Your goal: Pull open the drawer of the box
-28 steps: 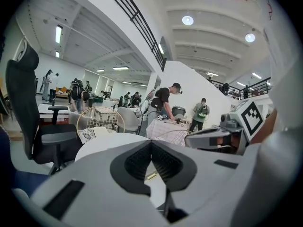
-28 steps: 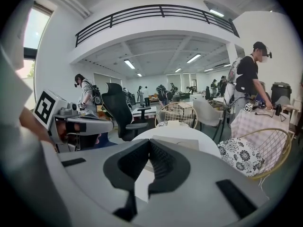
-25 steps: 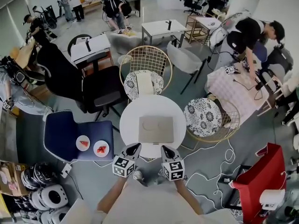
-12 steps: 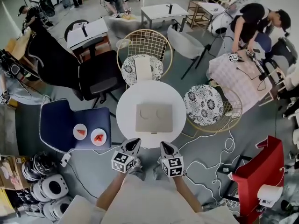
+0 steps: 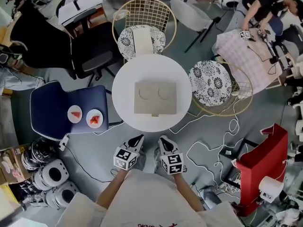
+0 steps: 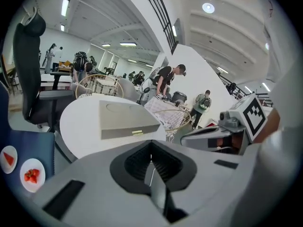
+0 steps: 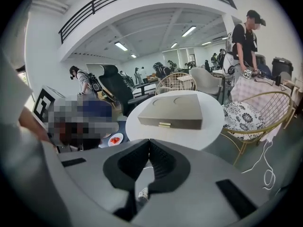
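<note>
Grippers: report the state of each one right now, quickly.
Left gripper: closed, holding nothing.
Right gripper: closed, holding nothing.

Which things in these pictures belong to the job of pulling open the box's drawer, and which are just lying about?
Belong to the job:
box
drawer tab
round white table
left claw, shut
right claw, shut

Lying about:
blue chair
strawberry plate
floral-cushioned wire chair
black office chair
</note>
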A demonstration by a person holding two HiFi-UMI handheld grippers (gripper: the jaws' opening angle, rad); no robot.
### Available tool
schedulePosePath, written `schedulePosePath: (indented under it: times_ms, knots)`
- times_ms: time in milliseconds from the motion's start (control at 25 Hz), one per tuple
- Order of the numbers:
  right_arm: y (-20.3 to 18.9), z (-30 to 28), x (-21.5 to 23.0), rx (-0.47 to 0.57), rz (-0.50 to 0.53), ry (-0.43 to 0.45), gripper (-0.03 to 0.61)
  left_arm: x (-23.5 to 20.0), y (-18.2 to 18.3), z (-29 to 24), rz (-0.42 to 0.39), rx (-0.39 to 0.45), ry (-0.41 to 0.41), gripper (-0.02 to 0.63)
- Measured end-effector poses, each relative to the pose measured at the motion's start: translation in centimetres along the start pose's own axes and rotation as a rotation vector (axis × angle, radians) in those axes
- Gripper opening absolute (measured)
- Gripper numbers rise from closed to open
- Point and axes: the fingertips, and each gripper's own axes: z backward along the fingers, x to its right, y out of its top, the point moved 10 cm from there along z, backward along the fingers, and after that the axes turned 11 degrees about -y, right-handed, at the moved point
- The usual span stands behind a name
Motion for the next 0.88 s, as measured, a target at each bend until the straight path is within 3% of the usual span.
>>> schedulePosePath:
  times_ms: [520,880]
  knots:
    - [-3.8,-0.9,-0.7,-0.102,-0.009,0.05,0.015,-0.9,-3.1,-0.2,0.06,-0.039,0.023,0.011]
    - [-3.6,-1.3,-0.2,-0.122,-0.014,0.046,0.015,-3.8,-1.5,-2.8,0.015,-0.036,0.011,0.011]
